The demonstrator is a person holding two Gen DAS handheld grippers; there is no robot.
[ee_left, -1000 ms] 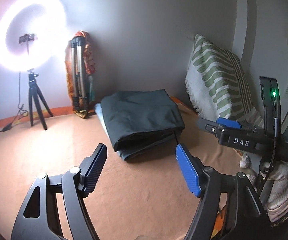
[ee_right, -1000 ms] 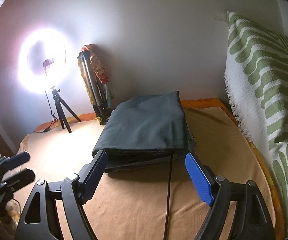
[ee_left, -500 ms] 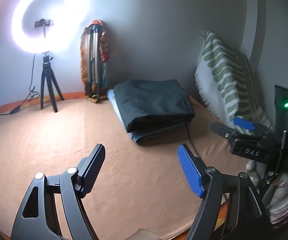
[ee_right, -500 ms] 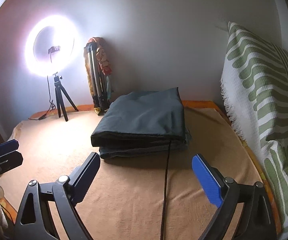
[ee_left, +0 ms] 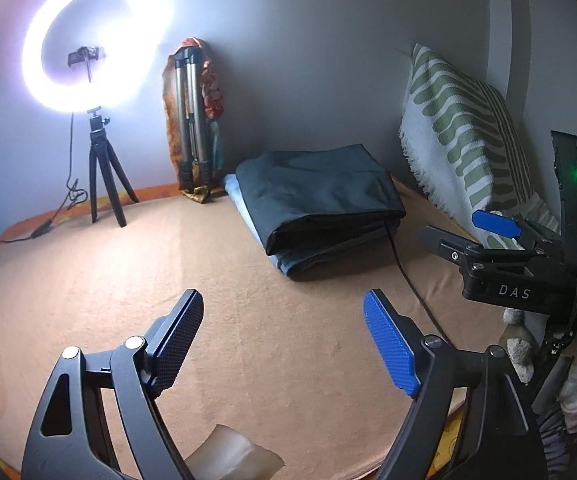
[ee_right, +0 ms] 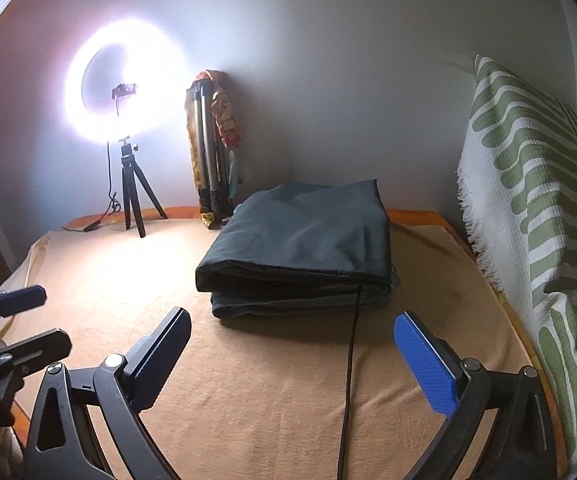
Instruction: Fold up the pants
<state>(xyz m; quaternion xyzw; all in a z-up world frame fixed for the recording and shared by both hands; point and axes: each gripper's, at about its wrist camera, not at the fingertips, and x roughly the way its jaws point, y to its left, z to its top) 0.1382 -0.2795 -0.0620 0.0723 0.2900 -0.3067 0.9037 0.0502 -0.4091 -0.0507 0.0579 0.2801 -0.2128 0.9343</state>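
Currently pants point(ee_right: 300, 248) folded in dark stack on tan bedsheet point(ee_right: 248, 392), near wall. Left gripper point(ee_left: 284, 340) short of pants, jaws opening, nothing between. Right gripper point(ee_right: 292, 356) likewise short of pants, jaws opening, empty. Striped pillow point(ee_right: 536, 216) right of pants; ring light point(ee_right: 124, 84) left.

Matt dark cloth pants point(ee_right: 300, 240) lie on a seemingly soft, napped peach blanket point(ee_right: 272, 392).

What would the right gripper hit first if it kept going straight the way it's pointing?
Probably the folded dark pants ahead; only bare bedsheet and a black cable lie before them. Its jaws are opening, nothing between.
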